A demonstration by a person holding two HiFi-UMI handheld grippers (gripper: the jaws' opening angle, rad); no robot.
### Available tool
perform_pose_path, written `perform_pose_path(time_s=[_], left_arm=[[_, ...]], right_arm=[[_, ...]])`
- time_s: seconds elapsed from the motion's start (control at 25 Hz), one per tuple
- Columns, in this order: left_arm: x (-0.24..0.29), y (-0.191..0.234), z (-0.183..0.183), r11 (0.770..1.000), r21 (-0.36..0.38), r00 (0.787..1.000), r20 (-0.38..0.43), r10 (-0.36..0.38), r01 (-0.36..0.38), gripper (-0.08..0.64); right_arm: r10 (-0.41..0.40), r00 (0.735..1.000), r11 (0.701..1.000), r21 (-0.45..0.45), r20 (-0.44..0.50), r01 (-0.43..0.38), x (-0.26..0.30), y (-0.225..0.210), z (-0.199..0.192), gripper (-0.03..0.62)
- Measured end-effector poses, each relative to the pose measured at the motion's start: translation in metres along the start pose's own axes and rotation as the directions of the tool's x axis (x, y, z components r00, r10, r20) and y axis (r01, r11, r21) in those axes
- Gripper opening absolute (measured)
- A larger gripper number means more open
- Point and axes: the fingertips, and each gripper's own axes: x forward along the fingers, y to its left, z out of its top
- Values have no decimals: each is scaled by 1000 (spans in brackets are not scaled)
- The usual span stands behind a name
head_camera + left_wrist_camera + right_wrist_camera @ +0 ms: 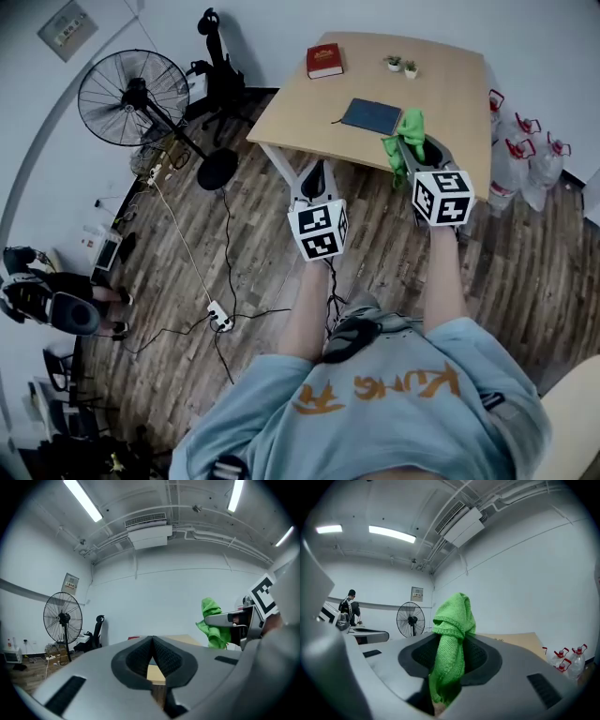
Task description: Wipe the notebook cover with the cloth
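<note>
My right tongs [450,654] are clenched on the soft, limp green knitted cloth [451,634]; left tongs [153,657] pressed together, empty. The dark blue notebook [371,115] lies on the wooden surface [445,80] just beyond them; light, I judge, liable to slide.

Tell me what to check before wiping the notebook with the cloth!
1. Grip on cloth: ok, the right gripper is shut on it.
2. Spare left gripper: ok, jaws together, nothing between.
3. Closed notebook lying flat on the table: ok.
4. Bare cover: ok.
5. Touching the cover: cannot tell.
6. Way clear of red book and plants: ok, both sit at the far side.
</note>
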Motion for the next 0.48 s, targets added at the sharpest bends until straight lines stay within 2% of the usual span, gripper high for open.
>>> perform_pose_path(time_s=[0.2, 0.48], left_arm=[[4, 5, -5, 1000, -6, 1000, -13, 2, -2, 15], [14, 3, -6, 1000, -20, 1000, -20, -17, 17, 17]], right_arm=[[18, 1000, 1000, 11, -20, -17, 10, 5, -6, 121], [-26, 1000, 999, 33, -17, 26, 10, -13, -3, 123]])
